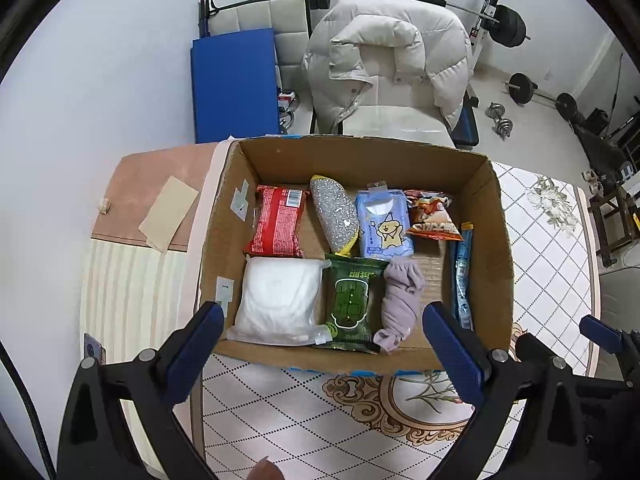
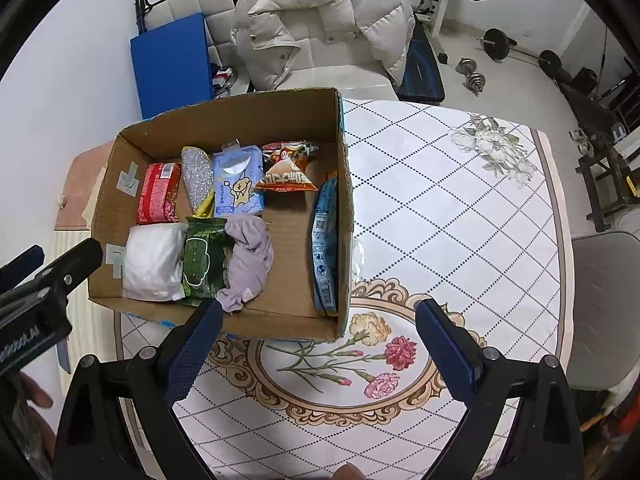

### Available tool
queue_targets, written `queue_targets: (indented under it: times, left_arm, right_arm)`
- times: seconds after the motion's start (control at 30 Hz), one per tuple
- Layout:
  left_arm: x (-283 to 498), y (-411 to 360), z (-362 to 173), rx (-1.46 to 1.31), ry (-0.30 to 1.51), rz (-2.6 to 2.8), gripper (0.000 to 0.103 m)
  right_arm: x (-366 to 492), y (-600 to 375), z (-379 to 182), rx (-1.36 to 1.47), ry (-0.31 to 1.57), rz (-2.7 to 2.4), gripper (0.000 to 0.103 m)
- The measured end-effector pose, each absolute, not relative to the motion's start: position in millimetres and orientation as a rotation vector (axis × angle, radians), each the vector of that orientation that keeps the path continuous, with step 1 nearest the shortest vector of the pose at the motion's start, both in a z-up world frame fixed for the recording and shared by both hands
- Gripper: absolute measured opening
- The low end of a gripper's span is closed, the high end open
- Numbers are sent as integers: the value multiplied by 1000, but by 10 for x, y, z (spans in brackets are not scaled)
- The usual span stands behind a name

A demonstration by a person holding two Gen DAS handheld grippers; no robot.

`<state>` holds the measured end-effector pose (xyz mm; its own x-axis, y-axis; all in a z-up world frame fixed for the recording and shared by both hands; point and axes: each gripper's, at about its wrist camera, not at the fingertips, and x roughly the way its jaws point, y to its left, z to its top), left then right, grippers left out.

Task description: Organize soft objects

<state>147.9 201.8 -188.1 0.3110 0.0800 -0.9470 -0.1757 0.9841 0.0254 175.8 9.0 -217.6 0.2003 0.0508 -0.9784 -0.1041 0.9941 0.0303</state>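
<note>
An open cardboard box (image 1: pixel 496 240) (image 2: pixel 344 216) stands on the table. Along its far side lie a red packet (image 1: pixel 276 222), a silver scrubber (image 1: pixel 334 212), a blue bear-print tissue pack (image 1: pixel 384 220) and an orange snack bag (image 1: pixel 434 216). Nearer lie a white bag (image 1: pixel 276 300), a green packet (image 1: pixel 350 304) and a lilac cloth (image 1: pixel 402 300). A long blue packet (image 2: pixel 324 248) leans on the right wall. My left gripper (image 1: pixel 323 316) hangs open above the box's near side, holding nothing. My right gripper (image 2: pixel 319 310) is open over the box's near right corner, also holding nothing.
A diamond-patterned floral tablecloth (image 2: pixel 440 200) covers the table right of the box. A tan paper piece (image 1: pixel 168 212) lies at far left. Behind the table stand a chair with a white puffy jacket (image 1: pixel 384 52), a blue mat (image 1: pixel 234 84) and barbells (image 1: pixel 508 26).
</note>
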Motion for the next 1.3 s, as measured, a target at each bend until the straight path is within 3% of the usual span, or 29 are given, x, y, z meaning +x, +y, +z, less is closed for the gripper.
queue_targets:
  times: [0.3, 0.63, 0.9, 1.3]
  left_arm:
    - [1261, 1931, -1580, -94, 1194, 165, 102]
    - [627, 1705, -679, -114, 1067, 138, 102]
    - [216, 1617, -115, -117, 975, 127, 102]
    - [-86, 1500, 212, -91, 921, 111, 102]
  right_arm:
    - [1603, 0, -1845, -43, 1302, 95, 99]
    - [891, -208, -592, -52, 1079, 118, 99]
    - [449, -313, 77, -64, 972, 130, 99]
    - [129, -438, 385, -88, 934, 134, 99]
